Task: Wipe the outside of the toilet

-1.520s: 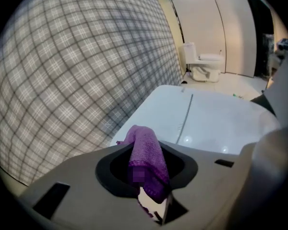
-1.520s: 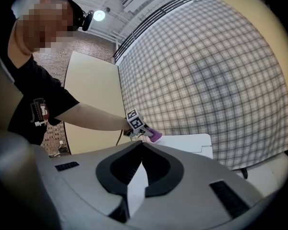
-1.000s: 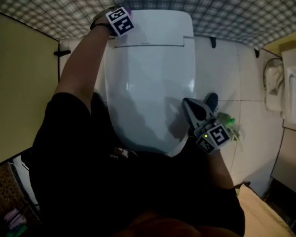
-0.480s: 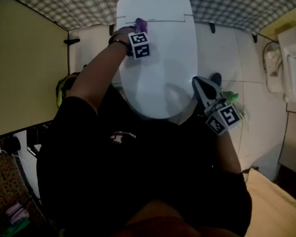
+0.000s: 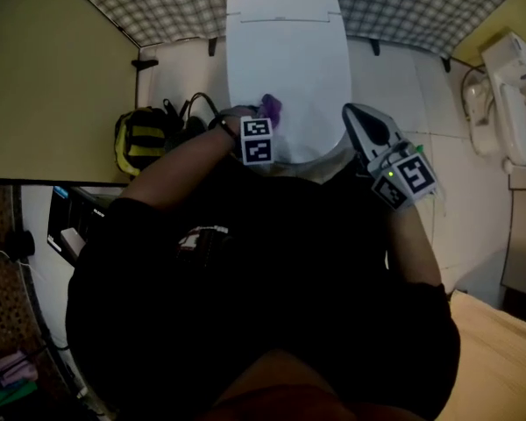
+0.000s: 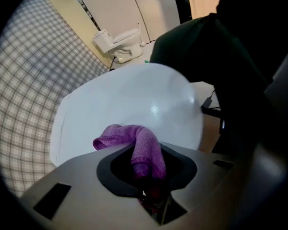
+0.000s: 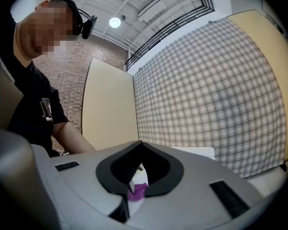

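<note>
The white toilet [image 5: 285,60] stands against the checked wall with its lid down. My left gripper [image 5: 265,119] is shut on a purple cloth [image 5: 270,107], which rests on the front part of the lid. In the left gripper view the cloth [image 6: 143,145] bunches out of the jaws onto the glossy lid [image 6: 134,97]. My right gripper [image 5: 358,114] hovers beside the toilet's front right edge, jaws together with nothing in them. Through the right gripper [image 7: 133,183] a bit of the purple cloth [image 7: 136,190] and white lid shows.
A yellow and black bag [image 5: 145,139] lies on the floor left of the toilet, against the yellow partition [image 5: 53,77]. A second white fixture [image 5: 507,90] hangs on the right wall. White floor tiles [image 5: 421,86] lie between it and the toilet.
My left gripper has dragged the purple cloth from the back of the lid, near the hinge, down to its front part. The right gripper stayed at the toilet's front right.
</note>
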Action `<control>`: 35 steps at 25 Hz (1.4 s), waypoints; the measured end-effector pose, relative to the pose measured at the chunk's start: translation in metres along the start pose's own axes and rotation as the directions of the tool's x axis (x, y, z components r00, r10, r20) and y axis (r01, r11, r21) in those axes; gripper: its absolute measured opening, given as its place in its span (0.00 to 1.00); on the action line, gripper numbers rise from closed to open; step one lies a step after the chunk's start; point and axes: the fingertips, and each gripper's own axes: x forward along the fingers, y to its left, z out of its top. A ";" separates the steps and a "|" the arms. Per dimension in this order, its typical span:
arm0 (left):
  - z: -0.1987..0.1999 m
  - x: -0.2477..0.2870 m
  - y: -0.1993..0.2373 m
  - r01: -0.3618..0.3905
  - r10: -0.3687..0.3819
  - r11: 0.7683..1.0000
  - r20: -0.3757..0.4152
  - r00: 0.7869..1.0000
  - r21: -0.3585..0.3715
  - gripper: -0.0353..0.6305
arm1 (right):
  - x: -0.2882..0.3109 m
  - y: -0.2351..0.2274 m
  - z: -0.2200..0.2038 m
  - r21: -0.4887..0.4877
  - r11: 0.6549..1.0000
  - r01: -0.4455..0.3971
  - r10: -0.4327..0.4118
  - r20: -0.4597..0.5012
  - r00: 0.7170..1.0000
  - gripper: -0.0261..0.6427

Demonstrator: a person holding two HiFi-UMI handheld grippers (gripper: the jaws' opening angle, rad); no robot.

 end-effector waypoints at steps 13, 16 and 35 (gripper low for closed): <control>0.007 -0.041 -0.123 0.443 -0.428 0.891 0.145 0.892 -0.102 0.19 | -0.015 0.031 0.025 -0.064 0.998 -0.022 0.025 0.043 0.999 0.03; -0.001 -0.052 -0.052 0.349 -0.285 0.910 0.276 0.918 -0.223 0.19 | -0.008 0.010 0.018 -0.044 0.999 -0.002 0.003 0.032 0.999 0.03; -0.165 0.047 0.469 -0.371 0.393 0.746 -0.085 0.916 -0.554 0.19 | 0.130 -0.147 -0.031 0.075 0.997 0.024 -0.015 -0.117 0.993 0.03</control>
